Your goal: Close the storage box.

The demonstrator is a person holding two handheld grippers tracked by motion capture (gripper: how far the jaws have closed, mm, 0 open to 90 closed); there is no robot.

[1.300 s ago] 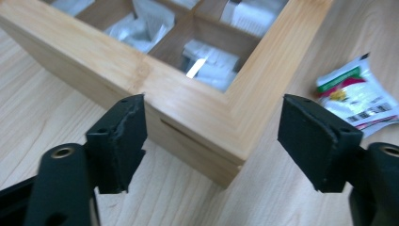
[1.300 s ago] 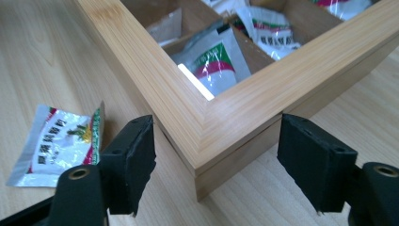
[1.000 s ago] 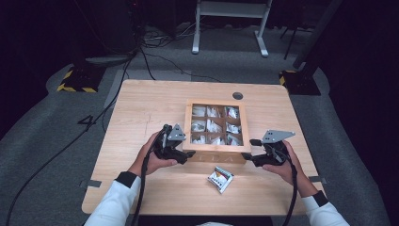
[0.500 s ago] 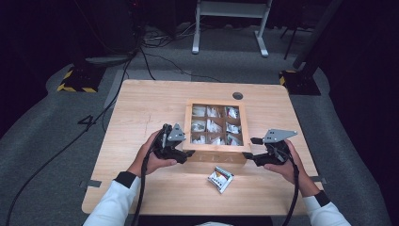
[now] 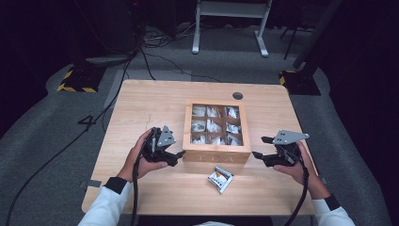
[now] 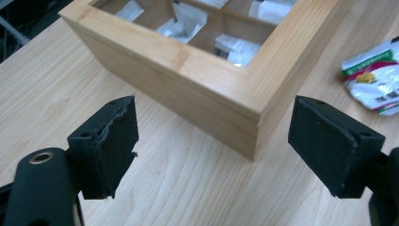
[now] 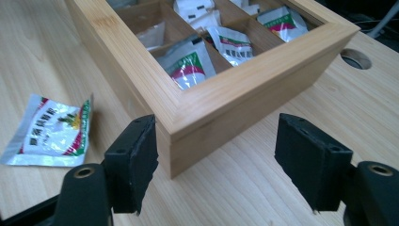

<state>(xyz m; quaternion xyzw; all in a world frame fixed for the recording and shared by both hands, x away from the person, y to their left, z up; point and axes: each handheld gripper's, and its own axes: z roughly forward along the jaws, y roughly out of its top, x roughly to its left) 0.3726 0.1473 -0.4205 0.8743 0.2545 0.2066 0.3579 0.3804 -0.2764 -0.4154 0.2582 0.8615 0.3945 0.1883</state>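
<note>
A: Wooden box [image 5: 216,151] sits mid-desk, nearer the front edge, with sachets in its nine compartments. We hold the left gripper [image 5: 181,153] at its front-left corner.

B: Jaws there?

A: Wide, just been opening; nothing pressed. In the left gripper view the box corner stands ahead of the pads, not touching them.

B: And the right gripper [image 5: 255,154]?

A: At the front-right corner, also wide, apart from the wood. One loose sachet [image 5: 220,178] lies on the desk [image 5: 155,103] by the front edge.

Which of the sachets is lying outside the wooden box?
The sachet on the bare table, just in front of the wooden box. All the others sit inside its compartments.
</note>
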